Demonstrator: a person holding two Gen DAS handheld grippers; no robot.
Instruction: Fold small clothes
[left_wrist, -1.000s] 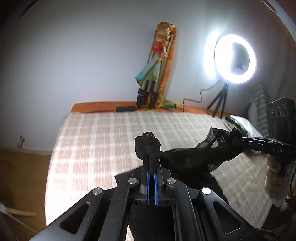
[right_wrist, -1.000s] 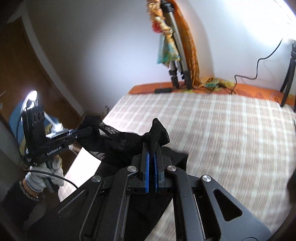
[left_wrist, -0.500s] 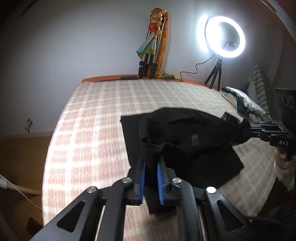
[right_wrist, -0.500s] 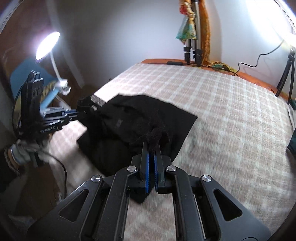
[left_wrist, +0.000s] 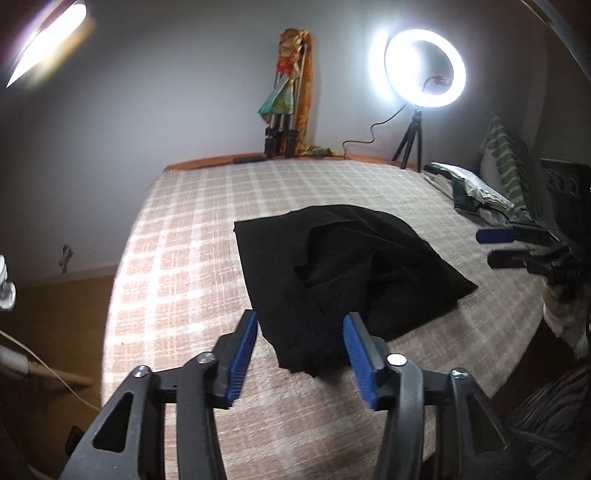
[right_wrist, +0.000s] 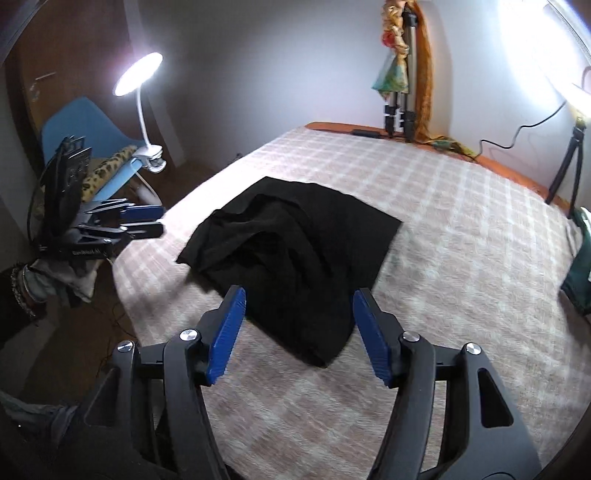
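A small black garment (left_wrist: 343, 269) lies rumpled on the checked bedspread (left_wrist: 192, 258); it also shows in the right wrist view (right_wrist: 291, 251). My left gripper (left_wrist: 301, 328) is open and empty, its blue pads either side of the garment's near corner, a little above the bed. My right gripper (right_wrist: 297, 306) is open and empty, just before the garment's other near edge. Each gripper shows in the other's view, the right one (left_wrist: 491, 245) and the left one (right_wrist: 147, 219), both open at the bed's sides.
A ring light on a tripod (left_wrist: 424, 70) and a folded tripod with colourful cloth (left_wrist: 284, 110) stand at the bed's far edge. Folded clothes and a striped pillow (left_wrist: 476, 188) lie at the right. A clip lamp (right_wrist: 138, 74) and blue chair (right_wrist: 85, 122) stand left of the bed.
Both grippers let go of the black garment and opened wide. The garment dropped from being held up to lying loosely on the bed, and both grippers drew back.
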